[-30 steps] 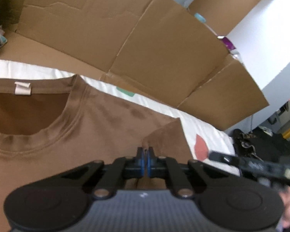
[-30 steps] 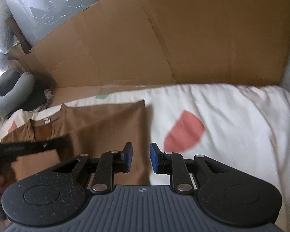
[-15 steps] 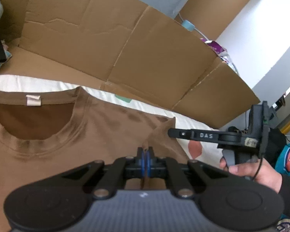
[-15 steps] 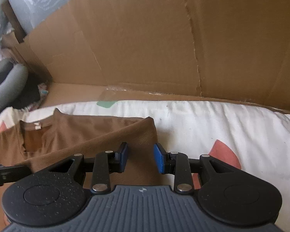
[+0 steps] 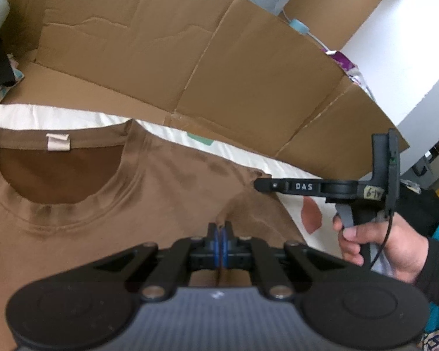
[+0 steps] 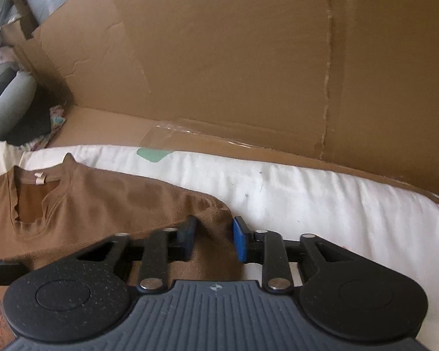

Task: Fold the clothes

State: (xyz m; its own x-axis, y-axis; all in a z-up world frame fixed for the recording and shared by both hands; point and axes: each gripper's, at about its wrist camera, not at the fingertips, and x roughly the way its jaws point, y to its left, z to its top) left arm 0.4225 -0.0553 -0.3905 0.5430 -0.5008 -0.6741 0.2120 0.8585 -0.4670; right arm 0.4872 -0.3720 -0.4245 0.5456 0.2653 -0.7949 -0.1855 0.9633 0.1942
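Your left tongs (image 5: 221, 238) cover the fold of shirt (image 5: 87, 234) pinched between them, so you cannot see how much cloth they grip. The shirt runs off the left and bottom edges in both views; its hem and far sleeve stay out of sight. Your right tongs (image 6: 212, 238) straddle the shirt's corner, and their body hides the cloth beneath. Your right hand (image 5: 380, 248) is cut by the frame's edge past the sleeve (image 5: 436, 272). Beyond the cardboard (image 5: 248, 73), small objects are too blurred to name.
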